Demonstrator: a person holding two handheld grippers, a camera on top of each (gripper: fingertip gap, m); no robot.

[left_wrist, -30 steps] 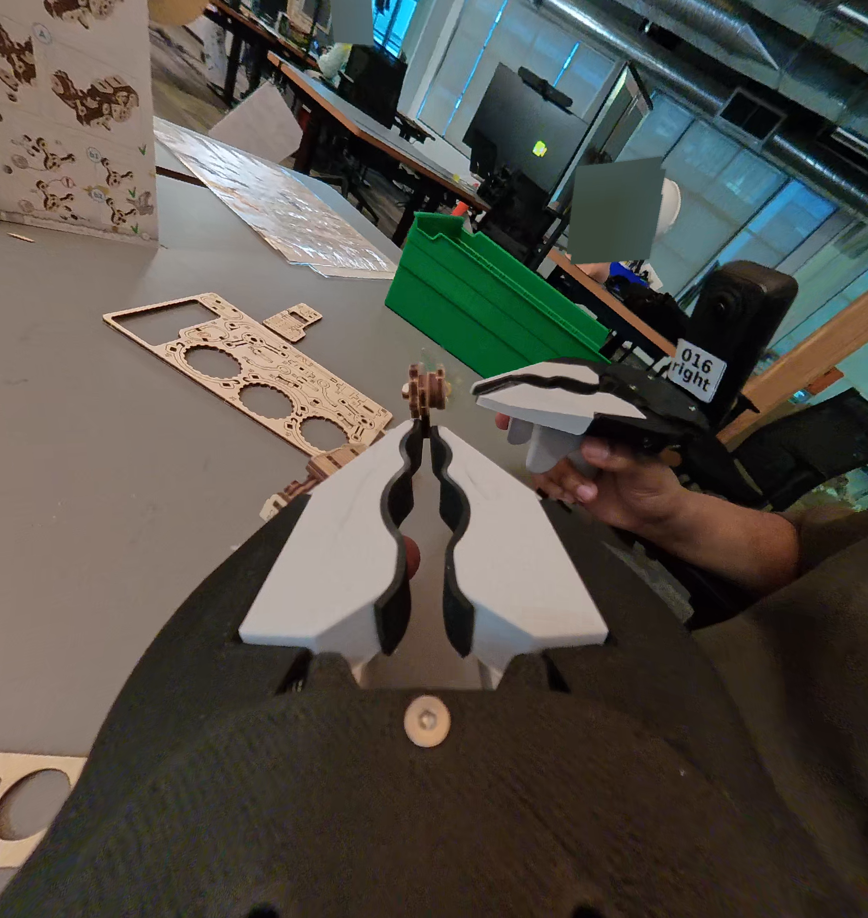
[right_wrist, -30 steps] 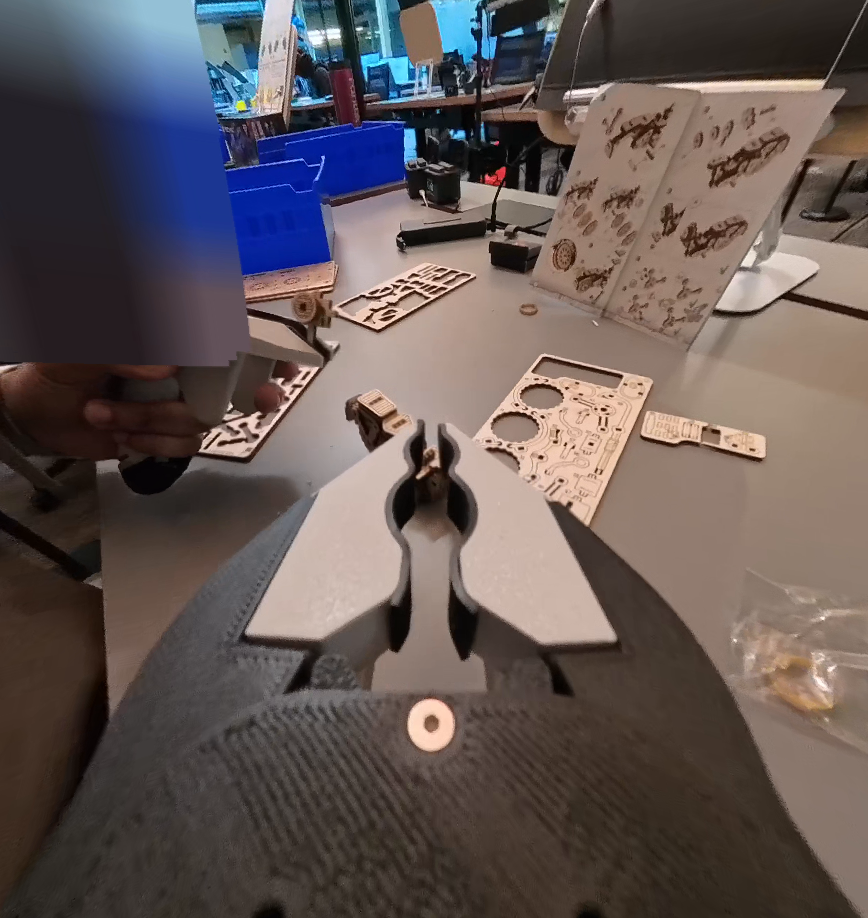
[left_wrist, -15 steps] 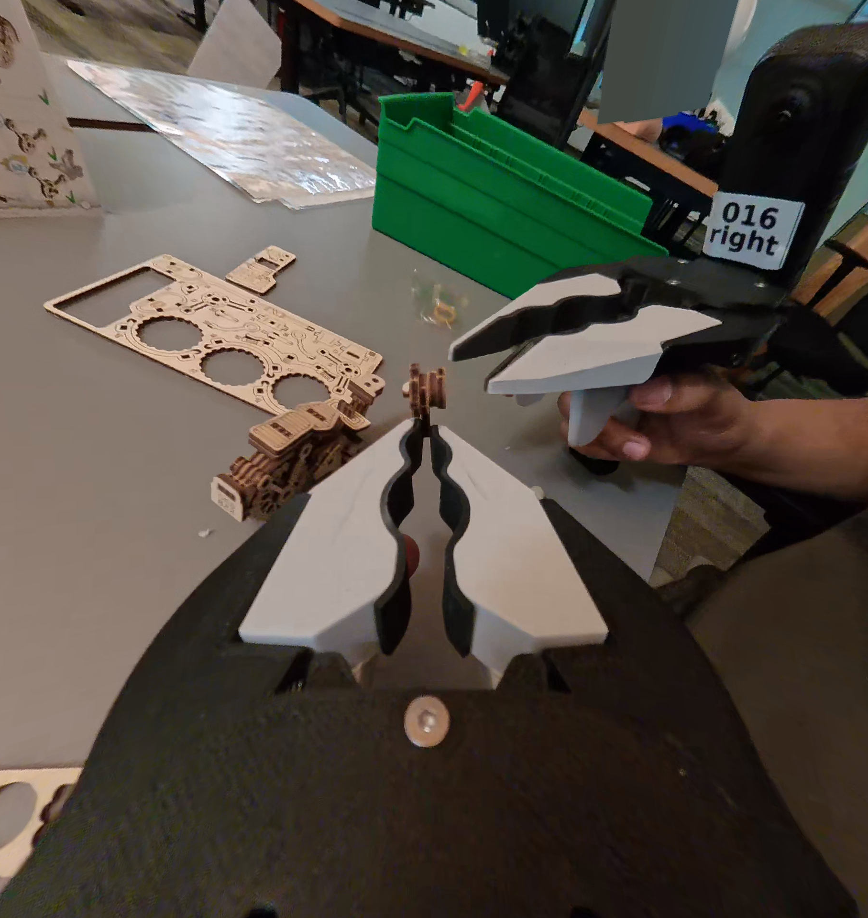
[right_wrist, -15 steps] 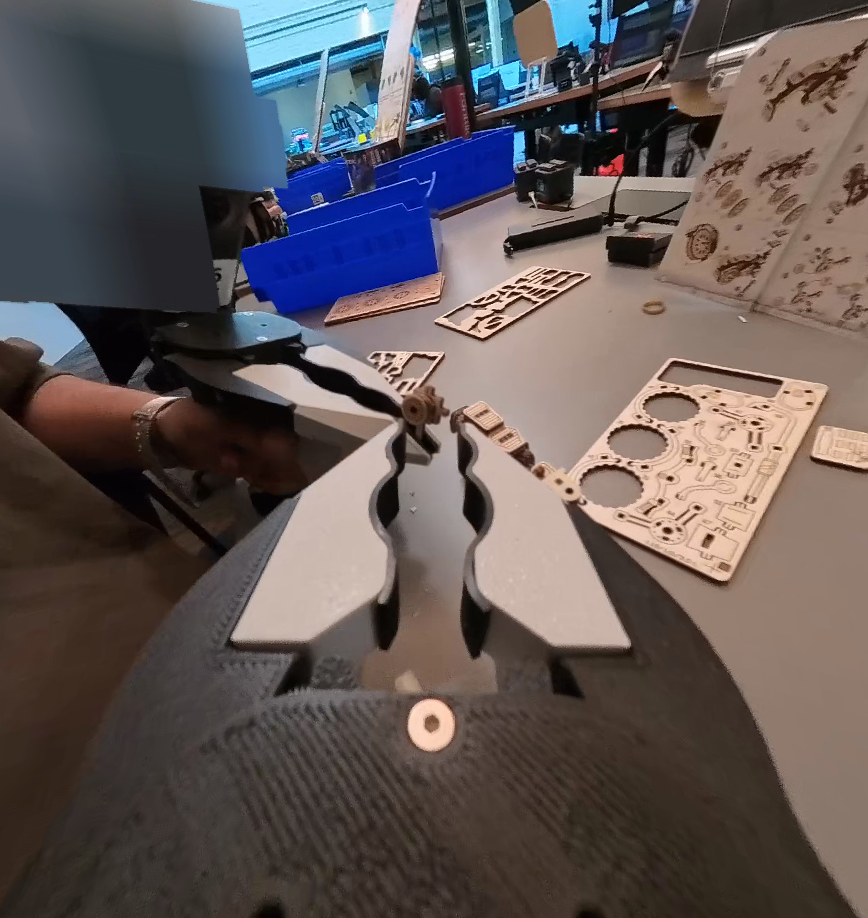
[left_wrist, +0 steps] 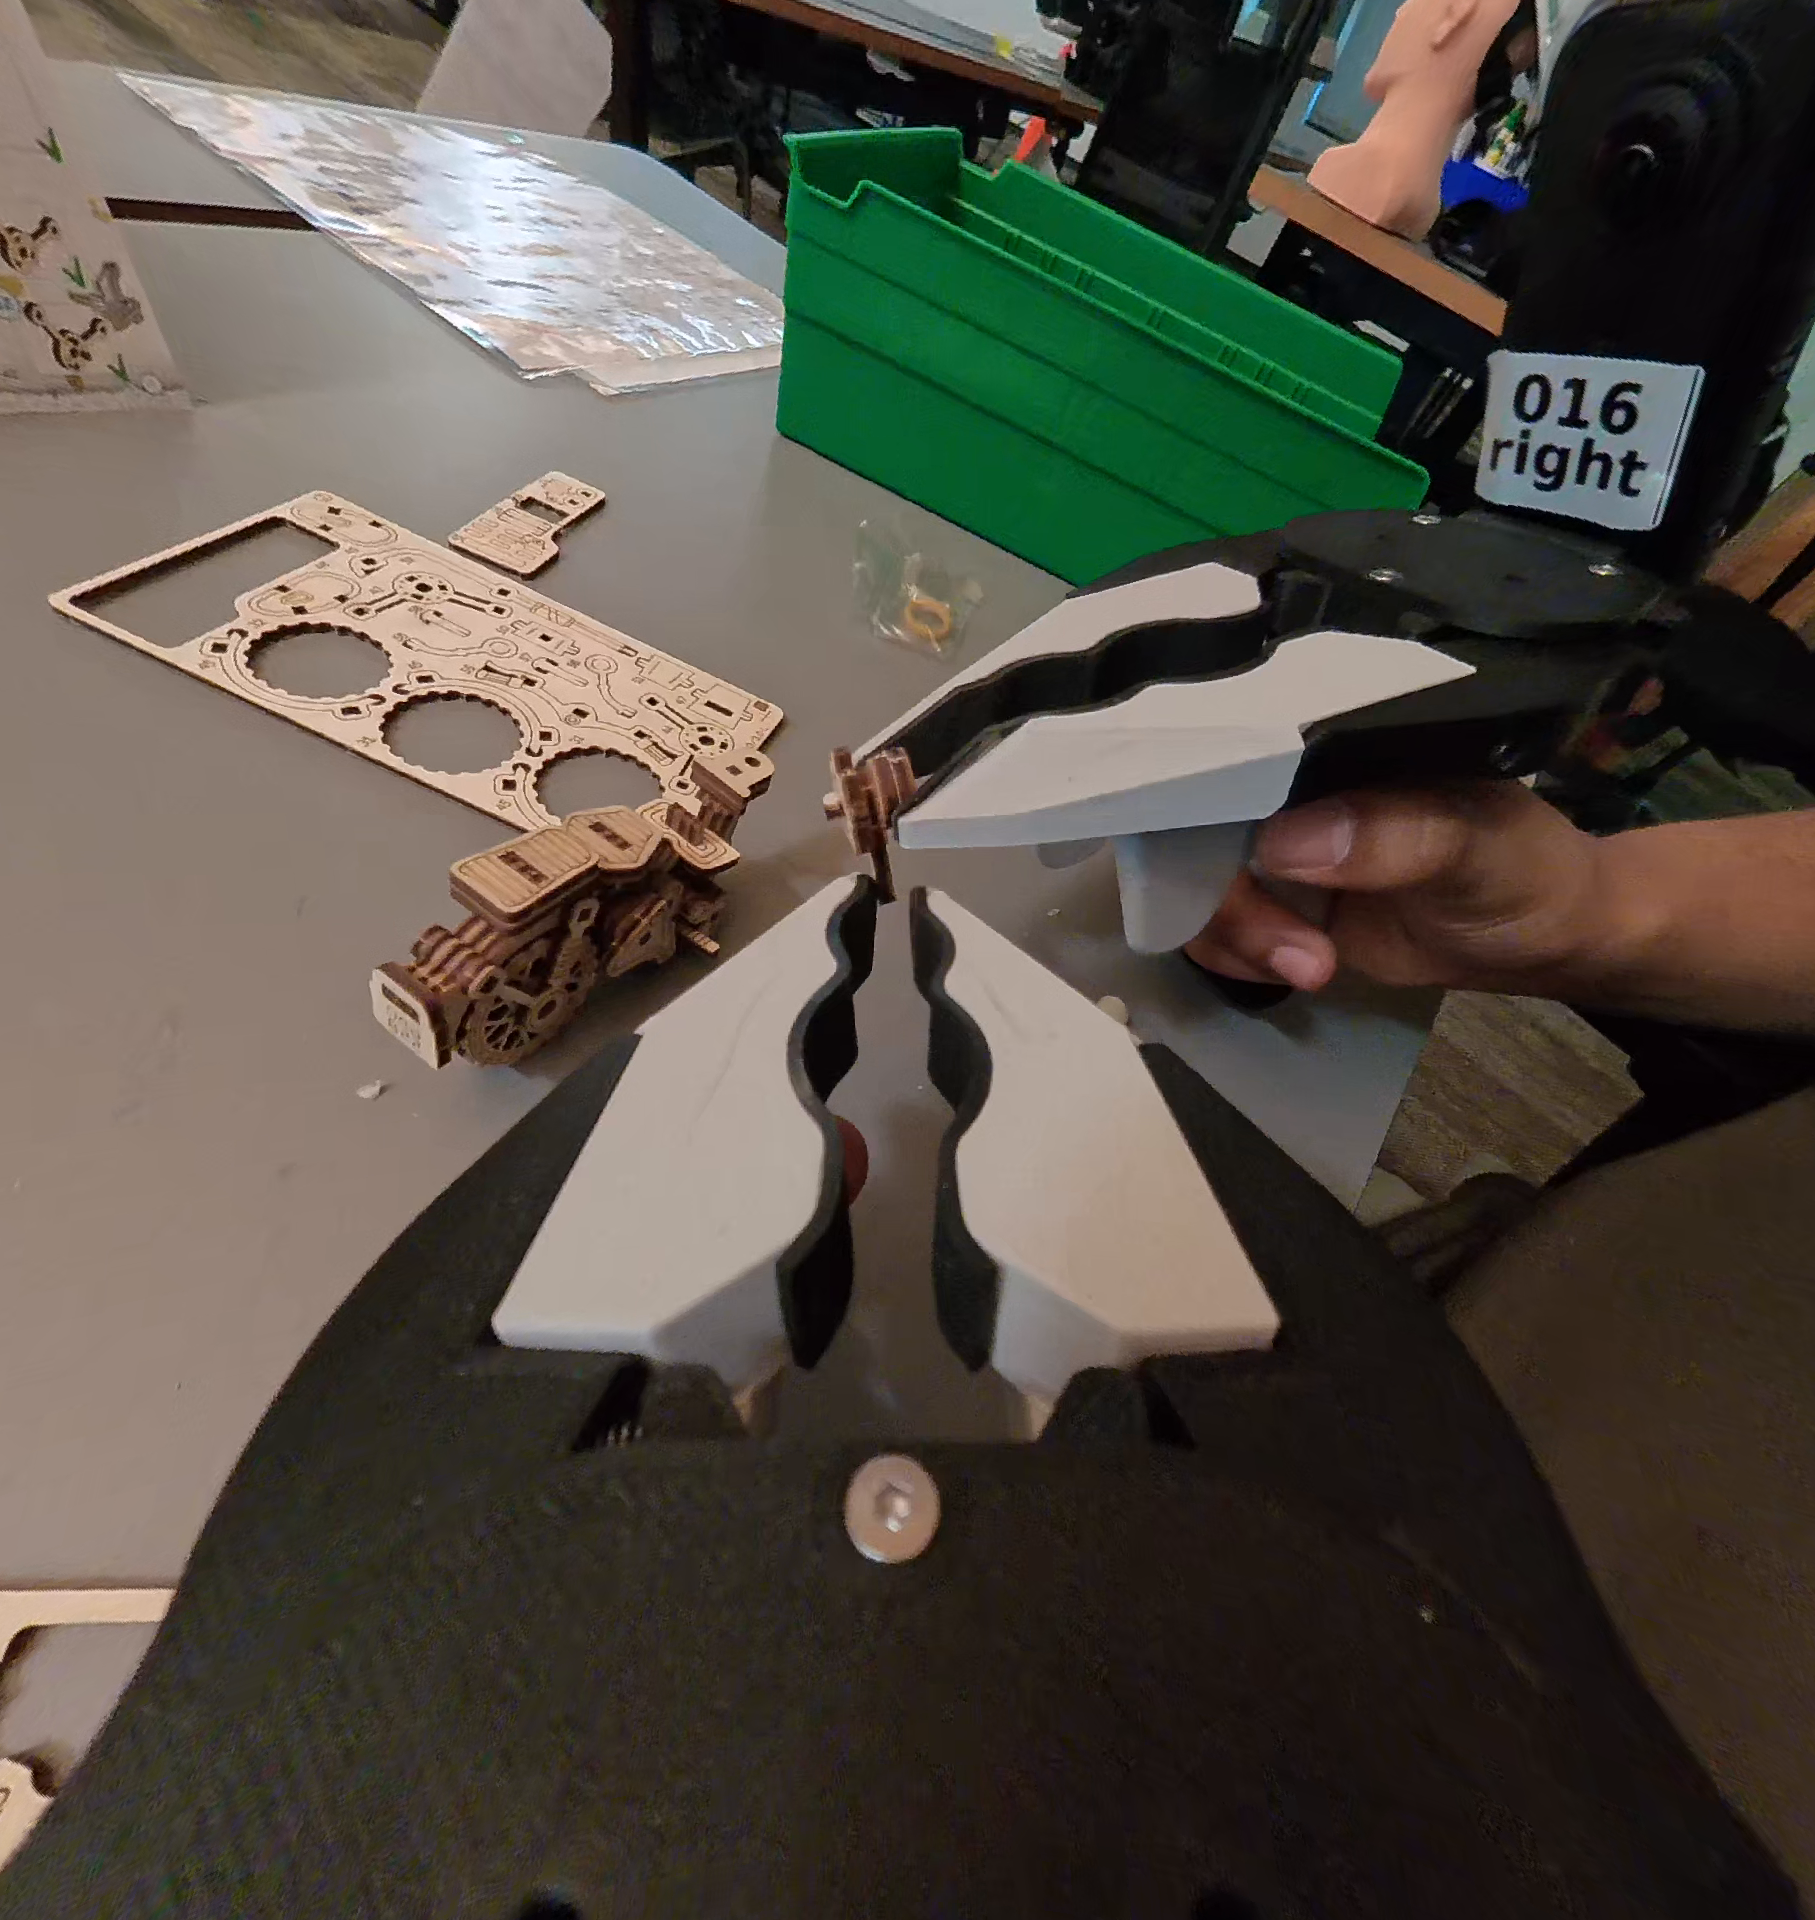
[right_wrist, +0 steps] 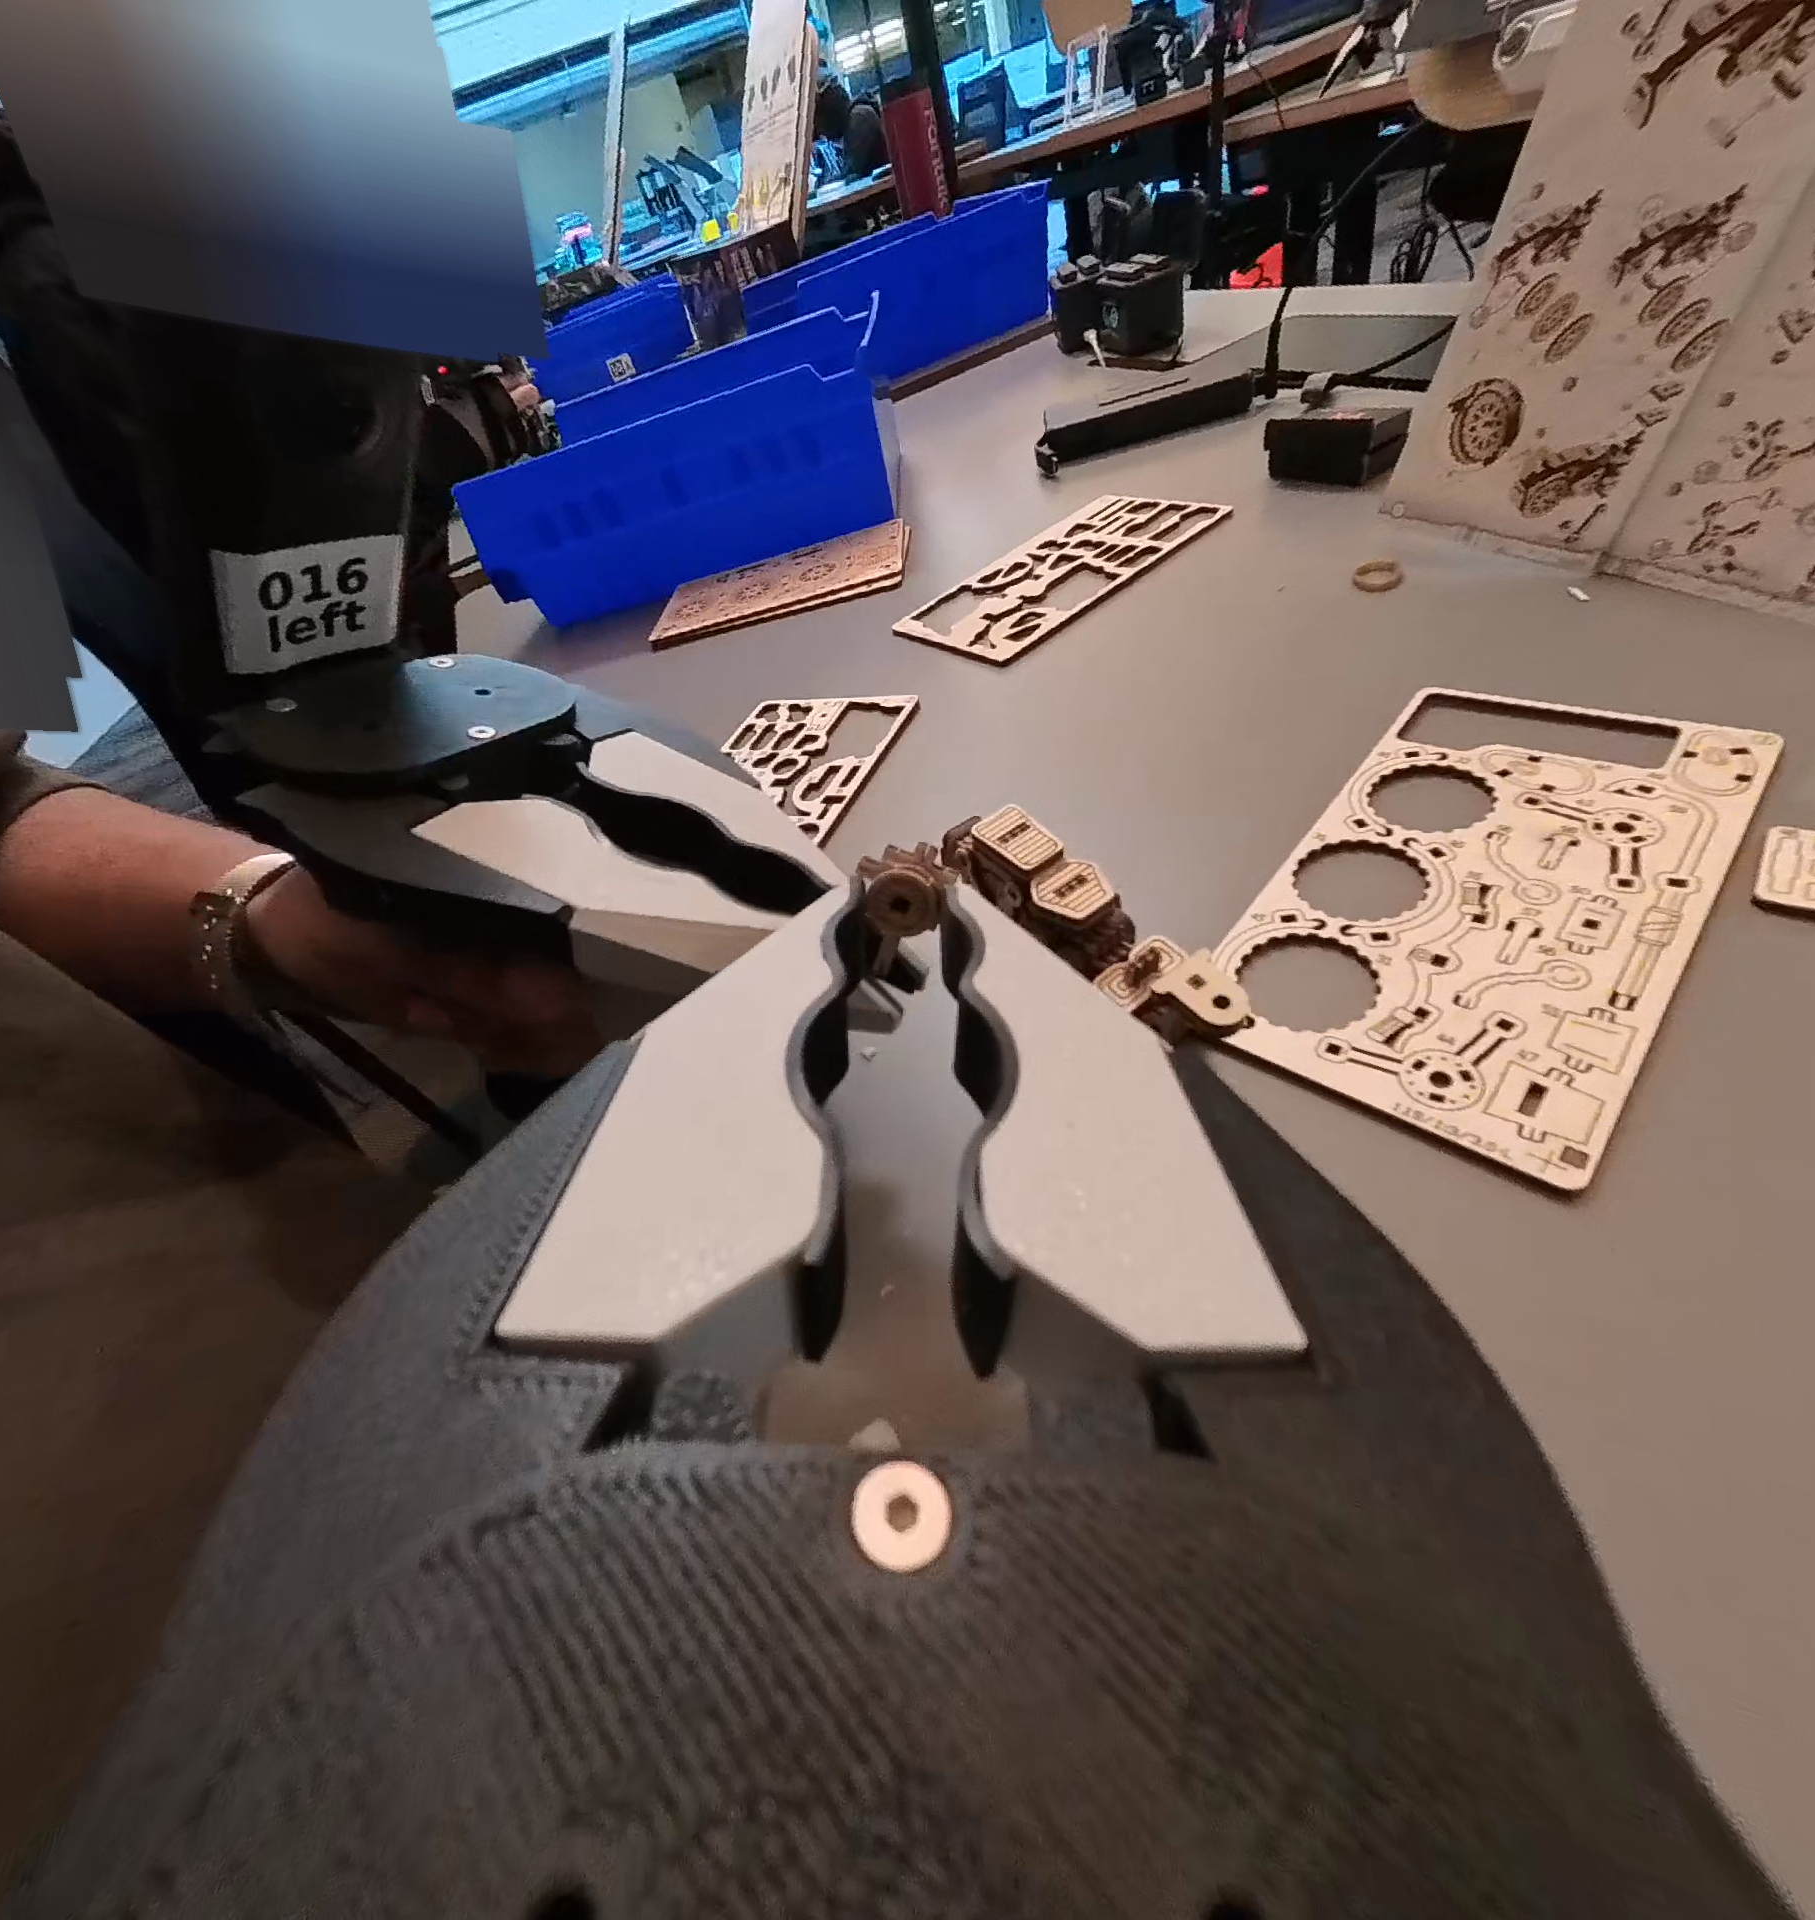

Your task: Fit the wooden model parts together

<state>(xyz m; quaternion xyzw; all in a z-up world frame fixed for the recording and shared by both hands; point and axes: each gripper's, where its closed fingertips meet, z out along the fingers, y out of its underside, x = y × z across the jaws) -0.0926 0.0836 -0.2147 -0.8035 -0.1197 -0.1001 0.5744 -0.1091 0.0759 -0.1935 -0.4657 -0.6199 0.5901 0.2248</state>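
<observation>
A small wooden gear part with a short stem is held up over the grey table. My right gripper is shut on the gear; in the left wrist view it comes in from the right. My left gripper sits just below, its jaws a little apart, with the stem between the tips against the left finger. It shows in the right wrist view coming from the left. The half-built wooden model lies on the table to the left, also in the right wrist view.
A punched wooden sheet and a small strip lie beyond the model. A green bin and a small plastic bag are behind. Blue bins, more wooden sheets and the upright instruction sheet stand farther off. Less than 4 cm separates the two grippers' tips.
My right gripper has moved in and closed on the gear that the left gripper held. My left jaws have parted slightly around the stem.
</observation>
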